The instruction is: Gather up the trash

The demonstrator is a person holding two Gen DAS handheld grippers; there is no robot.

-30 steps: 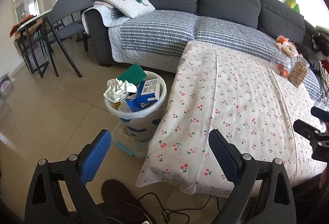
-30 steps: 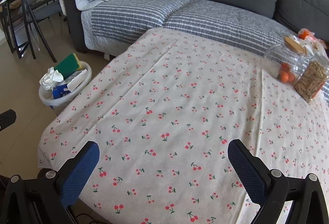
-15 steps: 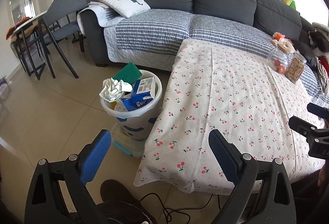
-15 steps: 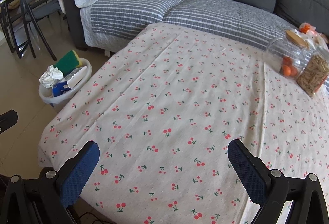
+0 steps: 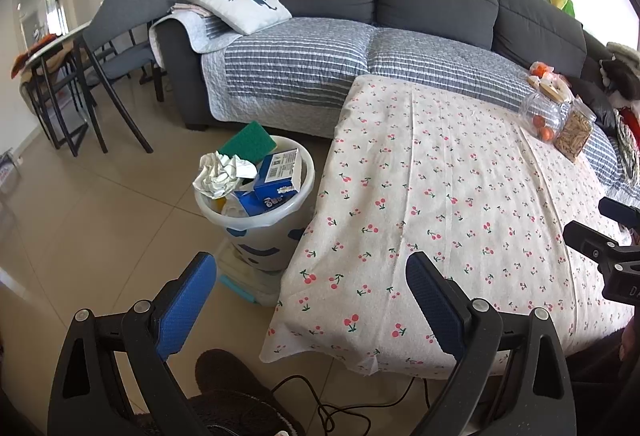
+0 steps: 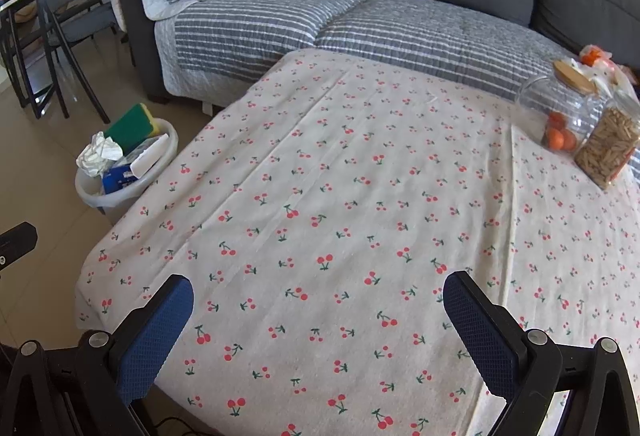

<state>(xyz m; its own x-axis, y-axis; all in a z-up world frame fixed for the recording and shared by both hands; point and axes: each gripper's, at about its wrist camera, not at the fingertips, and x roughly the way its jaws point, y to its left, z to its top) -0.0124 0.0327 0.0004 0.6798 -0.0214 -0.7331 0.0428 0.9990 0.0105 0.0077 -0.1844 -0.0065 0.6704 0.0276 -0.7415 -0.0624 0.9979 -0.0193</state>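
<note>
A: What are your jaws doing?

B: Both spread wide, nothing between them. My left gripper (image 5: 312, 288) hangs over the near corner of the table (image 5: 440, 204), above the floor. My right gripper (image 6: 318, 312) hangs over the cloth on that same table, near its front edge.

A: And the trash?

B: All in the bin (image 5: 260, 232), which stands on the floor just beside the table's left edge, in front of the sofa (image 5: 360, 36). It is heaped above the rim: a crumpled paper (image 5: 222, 174) on the left, a green sponge (image 5: 248, 142) at the back, a blue box (image 5: 278, 176) leaning to the right, and more blue packaging under it. From my right camera I see the same bin (image 6: 120, 192) with the sponge (image 6: 130, 128) on top.

A: Anything on the table?

B: Only at the far right corner: a glass jar (image 6: 560, 116) with orange fruit inside, lying tilted, and touching it a clear pack (image 6: 608, 148) of tan sticks.

A: On the floor near you?

B: A black cable (image 5: 340, 402) under the table corner, and something brown and fuzzy (image 5: 224, 376) I cannot make out.
</note>
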